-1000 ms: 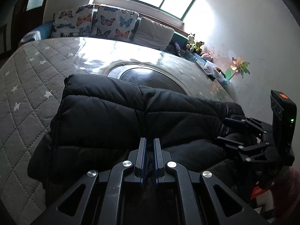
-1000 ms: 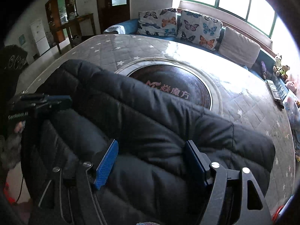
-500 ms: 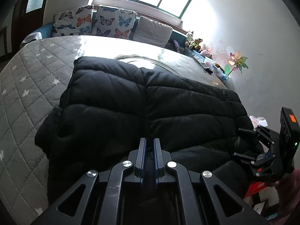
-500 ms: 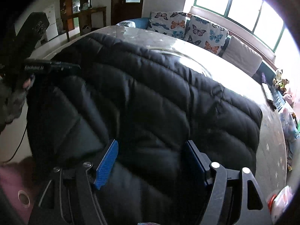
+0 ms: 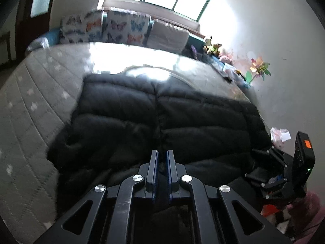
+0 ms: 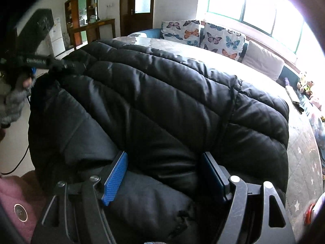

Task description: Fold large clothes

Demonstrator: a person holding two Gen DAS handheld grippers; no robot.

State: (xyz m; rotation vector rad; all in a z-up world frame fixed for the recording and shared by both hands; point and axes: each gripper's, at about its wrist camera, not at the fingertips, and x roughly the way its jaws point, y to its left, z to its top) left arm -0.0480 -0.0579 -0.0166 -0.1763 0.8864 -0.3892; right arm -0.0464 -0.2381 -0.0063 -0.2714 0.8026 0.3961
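Note:
A black puffer jacket (image 5: 162, 111) lies spread across the grey quilted bed (image 5: 30, 101); its near part hangs over the bed's edge towards me. My left gripper (image 5: 162, 156) is shut, with a thin edge of the jacket pinched between its blue pads. In the right wrist view that gripper (image 6: 67, 64) grips the jacket's (image 6: 162, 91) far left corner. My right gripper (image 6: 162, 162) straddles a thick puffy fold that fills the gap between its pads; its jaws are opening. It also shows at the jacket's right edge (image 5: 256, 162).
Butterfly-print cushions (image 6: 203, 32) and a plain pillow (image 6: 262, 61) line the bed's far side under the window. Plush toys (image 5: 212, 45) and a paper pinwheel (image 5: 259, 67) stand by the right wall. A remote (image 6: 292, 95) lies on the bed (image 6: 300, 152). A pink sleeve (image 6: 16, 203) is at lower left.
Both grippers have drawn the jacket along the bed towards the near edge. It now covers the round printed patch on the mattress and fills more of both views.

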